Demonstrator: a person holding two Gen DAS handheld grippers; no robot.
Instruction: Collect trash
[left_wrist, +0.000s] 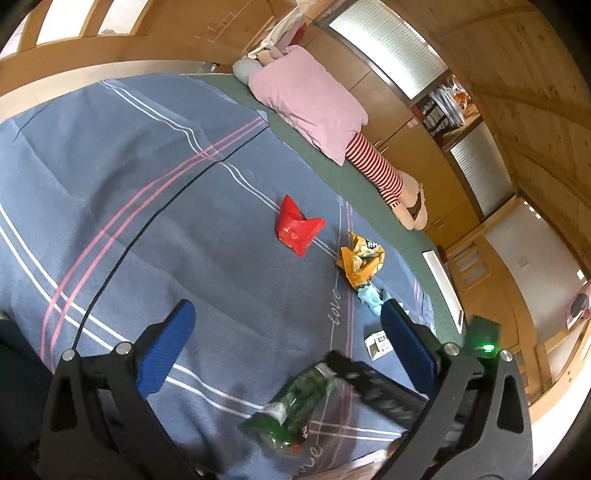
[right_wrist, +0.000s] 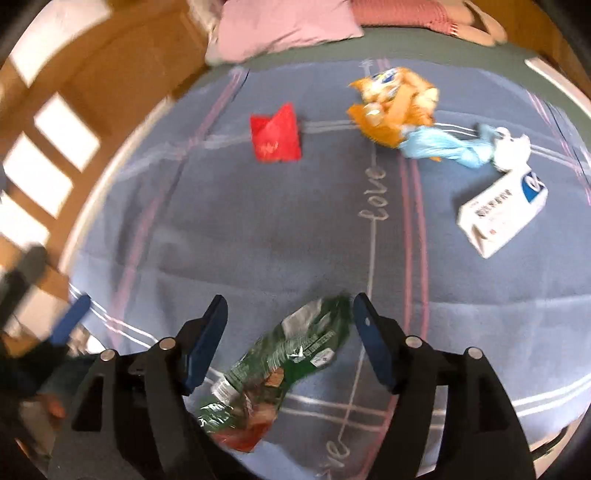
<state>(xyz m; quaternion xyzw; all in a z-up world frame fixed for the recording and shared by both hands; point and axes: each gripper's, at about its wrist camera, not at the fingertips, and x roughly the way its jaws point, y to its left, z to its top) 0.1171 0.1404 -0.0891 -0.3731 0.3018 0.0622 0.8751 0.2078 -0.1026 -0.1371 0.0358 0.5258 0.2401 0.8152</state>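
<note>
Right tongs (right_wrist: 288, 321) gape wide, holding nothing; green wrapper (right_wrist: 280, 365) lies on the blanket (right_wrist: 258, 229) between and beneath the pads, untouched. Looks light, crinkly, slippery; pinch its bunched middle. Left tongs (left_wrist: 288, 332) open, empty.

My left camera looked down across the blue blanket (left_wrist: 147, 206) toward the pink pillow (left_wrist: 306, 107), my right one tilted steeper and closer, and both shared the green wrapper (right_wrist: 295, 354), red packet (left_wrist: 295, 229) and orange bag (right_wrist: 395, 107).
</note>
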